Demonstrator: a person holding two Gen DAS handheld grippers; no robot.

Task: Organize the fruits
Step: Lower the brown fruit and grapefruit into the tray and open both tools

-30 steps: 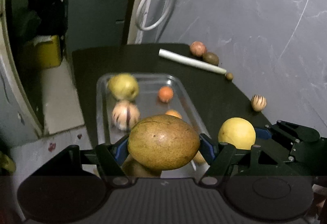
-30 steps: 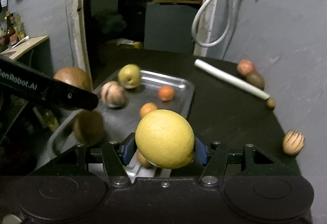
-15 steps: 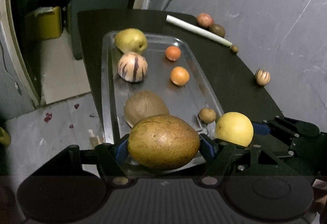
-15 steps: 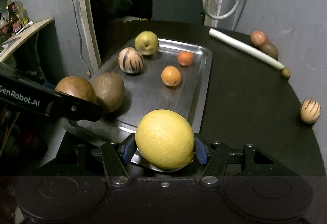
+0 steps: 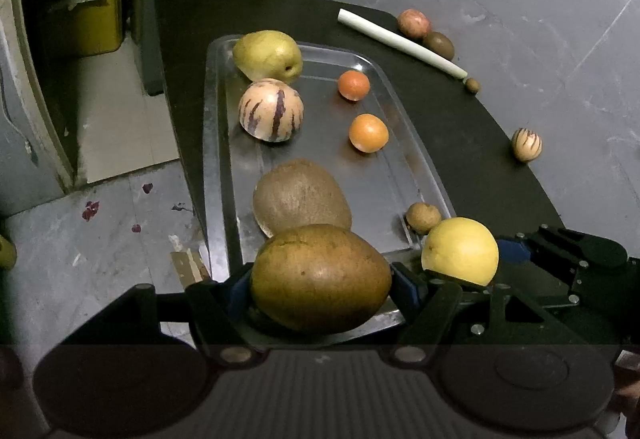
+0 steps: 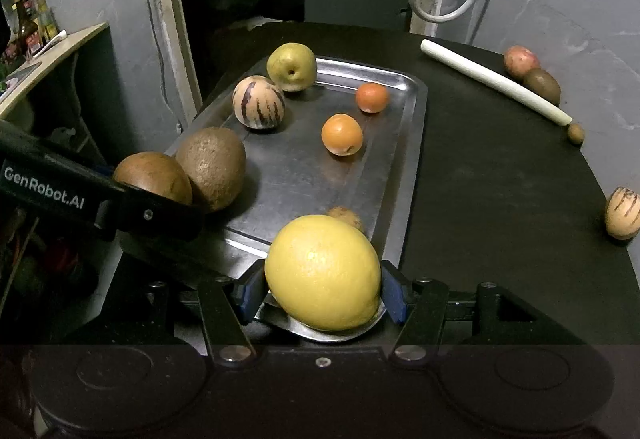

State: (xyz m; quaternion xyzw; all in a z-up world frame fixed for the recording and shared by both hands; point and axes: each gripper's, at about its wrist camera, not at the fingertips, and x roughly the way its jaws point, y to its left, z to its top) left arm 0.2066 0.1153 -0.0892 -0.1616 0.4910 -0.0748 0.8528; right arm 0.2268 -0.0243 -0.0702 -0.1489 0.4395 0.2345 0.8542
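1. We see our left gripper (image 5: 320,279) clamped on a big brown fruit (image 5: 320,277) at the bottom middle of the left view. Its long side runs left to right, across the blue pads.
2. Our right gripper (image 6: 322,291) is clamped on a round yellow fruit (image 6: 322,271) at the bottom middle of the right view. It is nearly round, so we cannot tell which way it points.
3. Both fruits hang over the near end of the silver tray (image 6: 412,143) on the dark table (image 6: 500,199).
4. In the tray lie another brown fruit (image 5: 300,197), a striped fruit (image 5: 271,109), a green pear (image 5: 267,55) and two small oranges (image 5: 368,133).
5. A small brown fruit (image 6: 346,217) is partly hidden behind the yellow one.
6. We cannot see under the held fruits, so we cannot tell if they touch the tray.
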